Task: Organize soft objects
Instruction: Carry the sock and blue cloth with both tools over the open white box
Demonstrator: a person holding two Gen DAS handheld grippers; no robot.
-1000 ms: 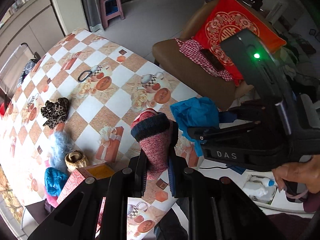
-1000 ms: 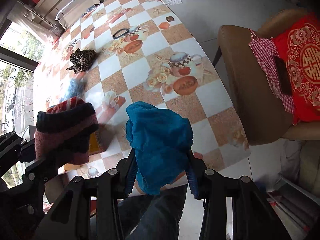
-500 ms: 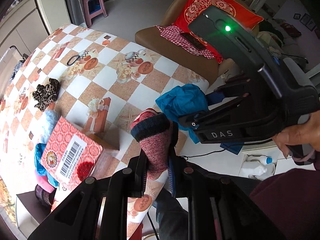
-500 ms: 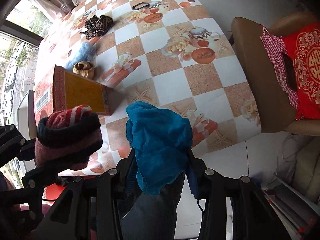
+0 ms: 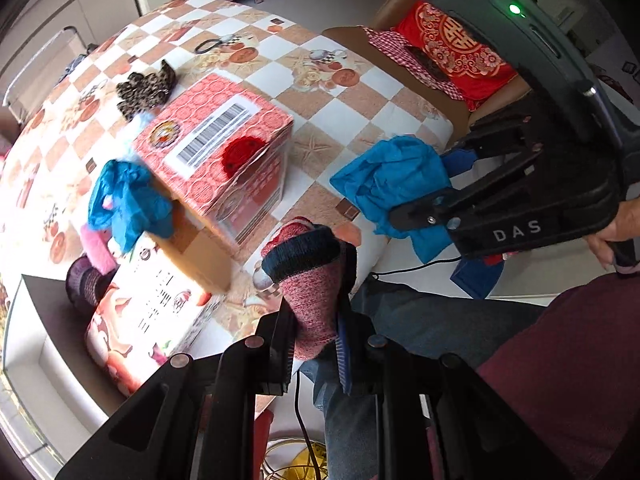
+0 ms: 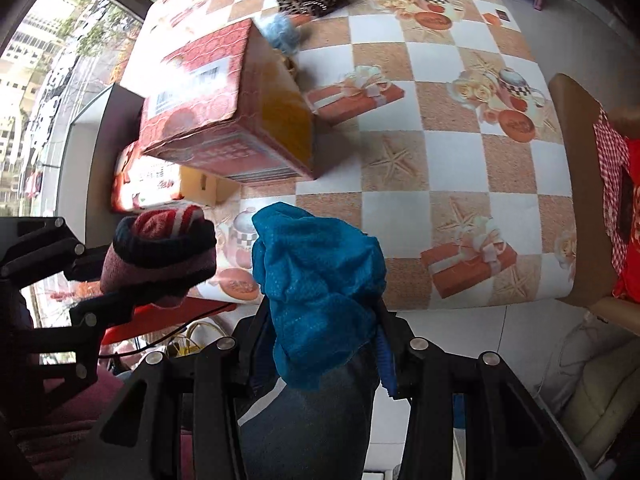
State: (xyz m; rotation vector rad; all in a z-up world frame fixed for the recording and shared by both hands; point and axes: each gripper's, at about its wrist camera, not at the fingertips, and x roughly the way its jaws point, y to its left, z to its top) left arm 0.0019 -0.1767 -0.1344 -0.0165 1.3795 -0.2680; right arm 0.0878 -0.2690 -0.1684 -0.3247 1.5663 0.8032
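in the left wrist view, at nine o'clock, a second blue cloth [image 5: 126,202] and a pink plush piece [image 5: 96,246] hang at the box's far flap, with a dark purple knit item [image 5: 82,284] just below them; the right wrist view does not show these. toward eleven o'clock a leopard-print scrunchie [image 5: 146,90] lies on the checkered tablecloth [image 5: 332,120]. the red cardboard box [image 5: 224,148] sits near the centre, its barcode label facing up, and its printed flap [image 5: 148,312] reaches toward seven o'clock. at six o'clock the left gripper [image 5: 316,344] is clamped on a pink knit sock [image 5: 312,280] with a dark navy cuff, held off the table edge. at three o'clock the right gripper [image 5: 404,204] pinches a blue cloth [image 5: 396,184], and a red cushion [image 5: 456,52] rests on a chair at one o'clock.

the right wrist view shows the left gripper [image 6: 96,280] at nine o'clock, closed on the sock [image 6: 160,252], whose red and white striped toe shows here only. the box [image 6: 224,108] stands at eleven o'clock, showing a yellow side face hidden from the other camera, with a light blue fluffy ball [image 6: 282,32] just beyond it at twelve o'clock. the right gripper [image 6: 320,344] at six o'clock grips the blue cloth [image 6: 316,292] bunched between its fingers, above the person's jeans.
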